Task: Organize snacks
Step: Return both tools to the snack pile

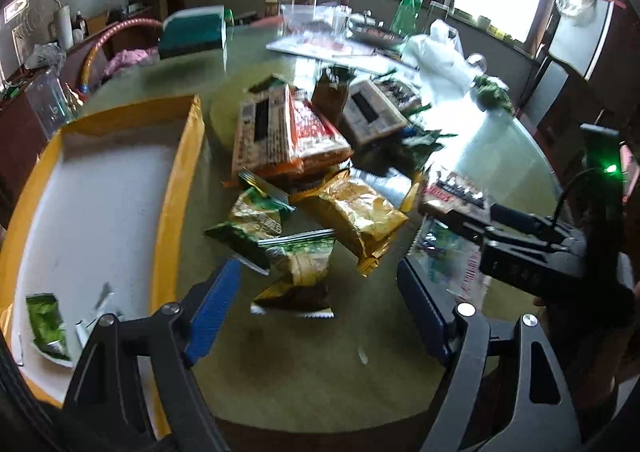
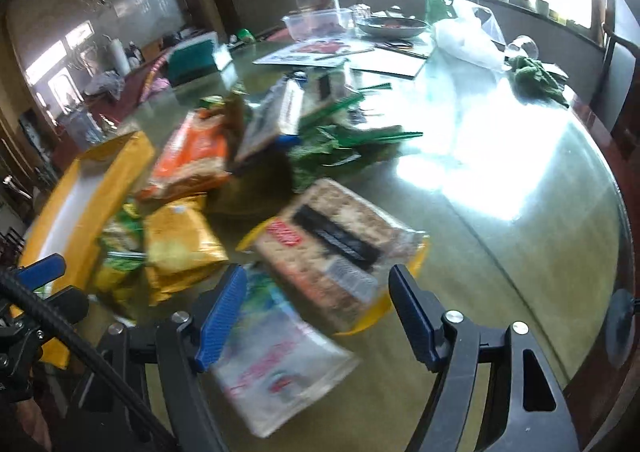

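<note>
With both tools released and empty, the left tool should settle squarely over the green packet in the snack pile on the bench beside the yellow box, then clench.

Bench: smooth, glossy glass-like top, strongly reflecting window light at far right. Box at left: yellow cardboard walls, matt; white matt floor. Gold packet and green-and-gold packets: crinkled foil-like film, shiny. Cracker packs: clear glossy plastic wrap over rough-textured biscuits. Near pouch: soft translucent plastic, printed. Orange pack: glossy film. Left tongs and right tongs: black matt plastic arms, blue ribbed pads, bright metal pivot pins. Far bottle: green transparent plastic. Far-right bag: thin white plastic.
</note>
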{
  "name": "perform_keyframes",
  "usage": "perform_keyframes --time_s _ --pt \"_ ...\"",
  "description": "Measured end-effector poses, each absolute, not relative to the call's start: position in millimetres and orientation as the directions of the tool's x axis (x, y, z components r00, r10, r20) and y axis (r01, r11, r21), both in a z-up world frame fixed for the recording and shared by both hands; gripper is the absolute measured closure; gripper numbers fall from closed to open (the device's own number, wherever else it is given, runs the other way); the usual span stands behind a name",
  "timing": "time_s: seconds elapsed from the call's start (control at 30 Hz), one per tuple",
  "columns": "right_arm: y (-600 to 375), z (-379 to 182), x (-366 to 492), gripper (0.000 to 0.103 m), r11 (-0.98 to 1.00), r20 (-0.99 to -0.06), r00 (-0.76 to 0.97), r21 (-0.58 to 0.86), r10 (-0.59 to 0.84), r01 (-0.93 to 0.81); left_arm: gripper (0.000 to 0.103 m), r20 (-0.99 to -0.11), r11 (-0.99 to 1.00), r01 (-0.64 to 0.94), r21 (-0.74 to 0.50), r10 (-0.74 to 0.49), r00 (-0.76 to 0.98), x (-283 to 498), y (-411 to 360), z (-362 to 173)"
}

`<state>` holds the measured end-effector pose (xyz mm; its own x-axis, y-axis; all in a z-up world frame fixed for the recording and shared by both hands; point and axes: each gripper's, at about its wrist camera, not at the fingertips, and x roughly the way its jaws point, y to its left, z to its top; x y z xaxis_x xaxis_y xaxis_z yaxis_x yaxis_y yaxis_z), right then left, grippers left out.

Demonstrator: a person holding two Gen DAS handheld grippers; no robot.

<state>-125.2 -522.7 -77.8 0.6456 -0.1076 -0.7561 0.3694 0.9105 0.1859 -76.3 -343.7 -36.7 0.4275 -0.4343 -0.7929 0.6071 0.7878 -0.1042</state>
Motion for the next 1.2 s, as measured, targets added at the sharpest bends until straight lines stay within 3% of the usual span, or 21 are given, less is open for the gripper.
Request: perform_keyframes --time_s 0.4,0.47,0.53,0.63,1.2 --pt "-523 -87 -84 0.016 0.947 -0.782 0.599 0.037 -0.173 0.32 0.024 -0.815 0.818 0.573 -0.049 -0.365 0.451 -59 -359 -54" --pt "-523 -90 -77 0.005 0.949 -0.785 0.591 0.011 -0.186 0.314 0.031 -0.819 0.819 0.573 -0.043 -0.357 0.449 -59 -362 -58" --pt "-529 -98 -72 0.0 0.944 -0.795 0.583 0.04 -0.168 0.327 0.035 -0.815 0.813 0.581 -0.028 -0.355 0.457 -62 -363 -59" --pt "-532 -97 -73 0.0 0.933 -0.794 0.578 0.037 -0.191 0.359 0.041 -0.809 0.813 0.582 -0.005 -0.345 0.476 -64 -363 -58" --pt "-532 -98 -74 0.0 0.93 -0.794 0.575 0.034 -0.198 0.367 0.041 -0.837 0.815 0.579 -0.011 -0.324 0.44 -64 -361 -70"
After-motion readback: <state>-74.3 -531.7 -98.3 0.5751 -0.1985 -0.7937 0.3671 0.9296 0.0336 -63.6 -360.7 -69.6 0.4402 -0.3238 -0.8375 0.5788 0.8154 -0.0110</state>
